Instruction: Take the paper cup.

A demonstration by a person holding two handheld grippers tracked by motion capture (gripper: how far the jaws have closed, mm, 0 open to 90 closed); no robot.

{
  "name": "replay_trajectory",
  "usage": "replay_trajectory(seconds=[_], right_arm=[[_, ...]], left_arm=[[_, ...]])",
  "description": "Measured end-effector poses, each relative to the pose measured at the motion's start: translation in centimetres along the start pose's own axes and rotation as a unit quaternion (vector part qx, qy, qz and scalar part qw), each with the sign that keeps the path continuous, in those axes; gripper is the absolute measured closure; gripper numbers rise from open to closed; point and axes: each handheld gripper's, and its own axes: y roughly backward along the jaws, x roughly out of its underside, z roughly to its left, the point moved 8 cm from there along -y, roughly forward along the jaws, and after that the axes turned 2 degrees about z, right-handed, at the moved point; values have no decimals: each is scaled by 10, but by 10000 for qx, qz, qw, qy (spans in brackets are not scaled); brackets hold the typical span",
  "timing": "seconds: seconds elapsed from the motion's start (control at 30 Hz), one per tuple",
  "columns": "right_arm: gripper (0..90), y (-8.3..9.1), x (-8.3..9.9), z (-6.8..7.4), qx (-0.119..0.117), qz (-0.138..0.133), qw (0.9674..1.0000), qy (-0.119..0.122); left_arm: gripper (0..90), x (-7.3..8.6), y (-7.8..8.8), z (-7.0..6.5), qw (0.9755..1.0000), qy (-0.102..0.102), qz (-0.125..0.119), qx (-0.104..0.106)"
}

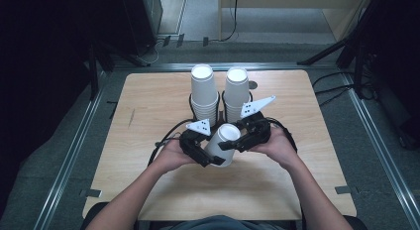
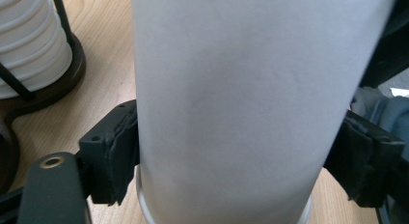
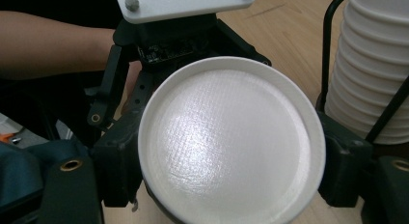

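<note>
White paper cup (image 1: pixel 222 143), upside down at the frame's centre, sits clamped between both the left gripper (image 1: pixel 204 158) and the right gripper (image 1: pixel 229 144), jaws wide around its wall and base, so, I'd judge, joining either inverted stack (image 1: pixel 204 93) on the black wire holder (image 1: pixel 190 102) remains undone.

Cup (image 1: pixel 222 143) btwn both claws, w/ two cup stacks (image 1: pixel 204 93) just behind on table (image 1: pixel 148 121).

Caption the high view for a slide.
Both grippers, left and right, clasp an upturned paper cup before two cup stacks.
</note>
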Motion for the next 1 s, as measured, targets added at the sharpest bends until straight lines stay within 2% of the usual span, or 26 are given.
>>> replay_trajectory(seconds=[0.07,0.17,0.3,0.33,0.5,0.6,0.67,0.8,1.0], right_arm=[[232,0,1,0,-35,23,10000,-81],[166,0,2,0,-61,50,9999,-123],[162,3,5,0,-74,169,9998,-120],[162,4,6,-1,-52,202,9997,-94],[163,6,14,-3,76,421,9991,1],[164,5,19,-4,125,515,9986,40],[164,5,22,-4,134,560,9983,53],[164,2,28,-5,192,680,9975,67],[165,0,34,-6,301,831,9960,103]], left_arm=[[162,1,0,1,9999,18,117,58],[162,2,2,2,9997,148,172,135],[163,2,7,5,9996,165,203,111],[163,2,9,5,9995,191,206,158],[165,3,18,8,9994,159,293,44],[167,4,22,8,9993,216,298,39],[166,4,26,9,9990,131,419,-89],[166,5,33,10,9984,184,532,-110],[166,8,38,11,9966,113,779,-222]])
